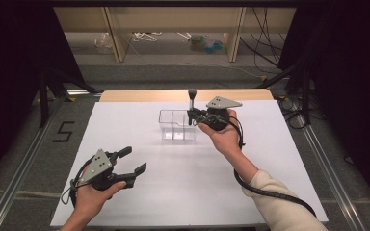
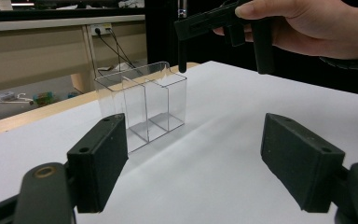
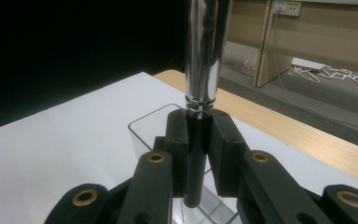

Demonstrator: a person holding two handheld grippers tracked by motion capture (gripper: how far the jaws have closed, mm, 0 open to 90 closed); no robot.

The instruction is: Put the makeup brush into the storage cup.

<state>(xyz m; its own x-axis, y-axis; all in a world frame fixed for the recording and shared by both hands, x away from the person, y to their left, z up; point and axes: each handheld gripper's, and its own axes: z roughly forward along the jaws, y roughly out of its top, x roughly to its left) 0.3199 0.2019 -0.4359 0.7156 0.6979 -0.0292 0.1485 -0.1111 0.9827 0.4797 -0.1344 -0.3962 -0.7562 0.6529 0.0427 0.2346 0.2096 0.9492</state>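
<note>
Now lower straight: right gripper, centre frame, clamped on brush over clear box; aim for right compartment, release late. Left gripper, lower left, jaws apart, empty.

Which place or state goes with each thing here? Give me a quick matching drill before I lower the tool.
Things:
1. left gripper
2. right gripper
3. clear divided box
4. brush-like tool

States:
A. standing empty on the white table
B. held upright above the box
C. jaws wide apart, nothing between them
D. clamped on a dark handle

Pairs: 1-C, 2-D, 3-A, 4-B
</note>
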